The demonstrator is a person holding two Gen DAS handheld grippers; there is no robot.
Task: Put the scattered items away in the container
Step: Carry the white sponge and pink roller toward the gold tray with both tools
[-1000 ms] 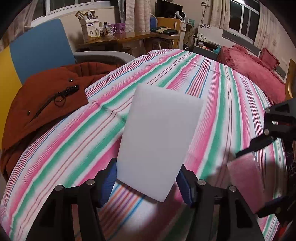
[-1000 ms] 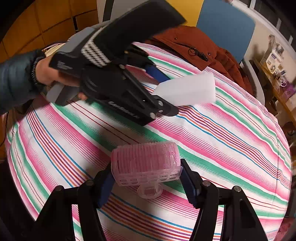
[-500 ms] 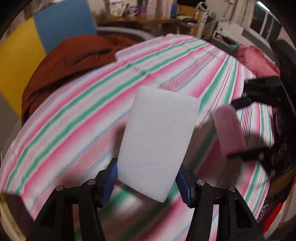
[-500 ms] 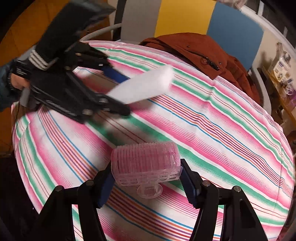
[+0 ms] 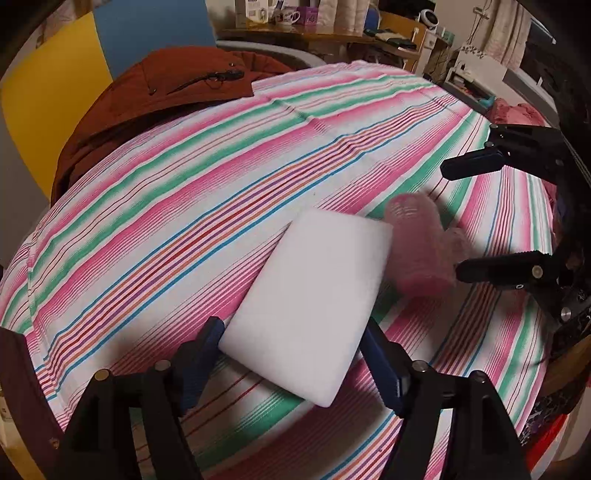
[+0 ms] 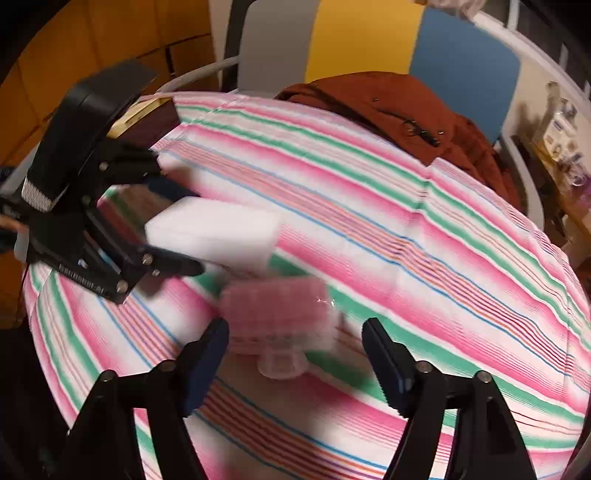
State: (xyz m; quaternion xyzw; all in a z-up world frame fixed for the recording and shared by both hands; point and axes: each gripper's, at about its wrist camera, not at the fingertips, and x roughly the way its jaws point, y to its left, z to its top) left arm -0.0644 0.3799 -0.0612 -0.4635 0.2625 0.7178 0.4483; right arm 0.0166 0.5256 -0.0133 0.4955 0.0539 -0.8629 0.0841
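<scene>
A white foam block (image 5: 310, 306) lies tilted between the fingers of my left gripper (image 5: 291, 339). Those jaws are opening and the pads no longer press on the block. Just to its right is a pink hair roller (image 5: 421, 247), blurred, between the fingers of my right gripper (image 5: 465, 218). In the right wrist view the roller (image 6: 277, 314) sits loose over the striped cloth (image 6: 406, 240), with a gap to each pad of my right gripper (image 6: 295, 332), whose jaws are also opening. My left gripper (image 6: 181, 229) and the block (image 6: 214, 236) show at the left.
A rust-red jacket (image 5: 166, 88) lies at the table's far edge against a blue and yellow chair (image 5: 147, 33). A dark red, gold-edged box-like thing (image 6: 151, 114) sits at the cloth's left rim. A cluttered desk (image 5: 314, 33) stands behind.
Both grippers' jaws have widened. The foam block has tilted and slipped from the left pads. The pink roller has left the right pads and blurs downward. The left gripper moved closer to the right one.
</scene>
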